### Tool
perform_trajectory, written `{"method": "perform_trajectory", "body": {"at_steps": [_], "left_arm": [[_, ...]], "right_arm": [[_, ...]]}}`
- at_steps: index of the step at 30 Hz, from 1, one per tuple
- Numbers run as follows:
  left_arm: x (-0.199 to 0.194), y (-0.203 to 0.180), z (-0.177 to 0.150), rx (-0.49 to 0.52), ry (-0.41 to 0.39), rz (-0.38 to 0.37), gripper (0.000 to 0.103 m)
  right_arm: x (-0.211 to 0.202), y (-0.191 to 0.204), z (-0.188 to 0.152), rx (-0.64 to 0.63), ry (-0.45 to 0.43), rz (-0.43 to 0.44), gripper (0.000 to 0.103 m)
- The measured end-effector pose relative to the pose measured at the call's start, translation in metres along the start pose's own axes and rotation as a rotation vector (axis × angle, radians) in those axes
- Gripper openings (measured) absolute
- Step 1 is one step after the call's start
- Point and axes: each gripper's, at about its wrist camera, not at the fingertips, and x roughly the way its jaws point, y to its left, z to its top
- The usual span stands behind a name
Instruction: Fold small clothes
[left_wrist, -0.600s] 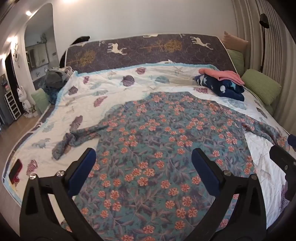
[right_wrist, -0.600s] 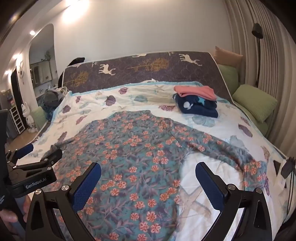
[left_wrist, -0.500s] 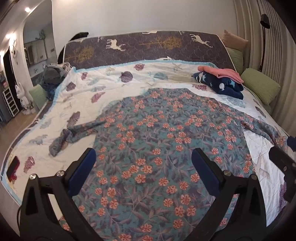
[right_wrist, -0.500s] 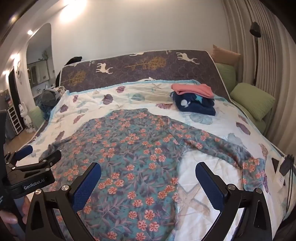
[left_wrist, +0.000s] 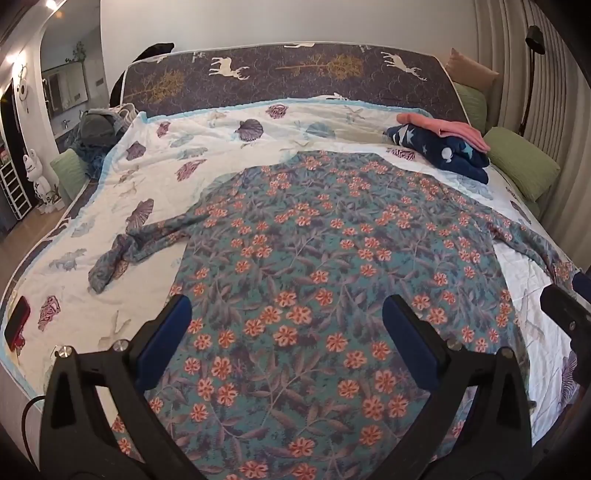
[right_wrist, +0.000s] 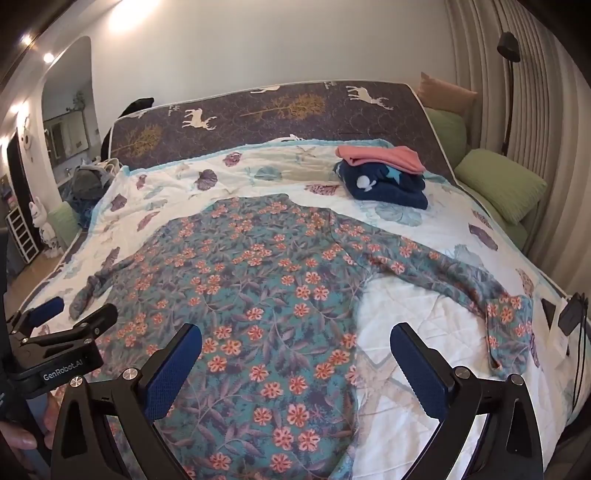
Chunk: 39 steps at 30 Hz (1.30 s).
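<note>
A teal long-sleeved top with orange flowers lies spread flat on the bed, hem toward me. Its left sleeve is bunched up; its right sleeve stretches out toward the bed's right edge. My left gripper hovers open above the lower part of the top, nothing between its blue pads. My right gripper is open too, over the top's lower right side and the bare quilt. The left gripper's fingers show at the left edge of the right wrist view.
A white quilt with shell prints covers the bed. Folded clothes, pink on navy, sit at the back right. Green pillows line the right side. A red phone lies at the left edge. A cable and device hang at the right.
Both grippers have drifted slightly forward and tilted down, so the top sits a little lower and larger in both views. The top itself has not moved.
</note>
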Motion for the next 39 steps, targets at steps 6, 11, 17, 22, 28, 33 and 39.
{"method": "perform_trajectory", "body": {"at_steps": [6, 11, 17, 22, 28, 33, 39], "left_arm": [[-0.002, -0.002, -0.002, 0.015, -0.007, -0.007, 0.103], [-0.003, 0.0, -0.004, 0.014, -0.006, -0.018, 0.103], [0.0, 0.002, -0.007, -0.004, 0.009, -0.024, 0.103], [0.0, 0.002, -0.008, -0.004, 0.009, -0.024, 0.103], [0.0, 0.003, -0.009, -0.004, 0.008, -0.029, 0.103], [0.0, 0.006, -0.009, -0.022, 0.001, -0.056, 0.103], [0.002, 0.007, -0.01, -0.024, 0.007, -0.058, 0.103]], "right_arm": [[0.001, 0.003, -0.002, 0.001, 0.011, 0.0, 0.103], [-0.001, 0.005, -0.002, -0.001, 0.005, 0.006, 0.103], [0.0, 0.004, -0.003, 0.018, 0.017, 0.009, 0.103], [-0.002, 0.008, -0.007, 0.001, 0.017, 0.018, 0.103], [0.0, 0.011, -0.009, -0.003, 0.022, 0.028, 0.103], [0.002, 0.011, -0.01, 0.003, 0.028, 0.035, 0.103], [0.005, 0.012, -0.011, 0.007, 0.037, 0.045, 0.103]]}}
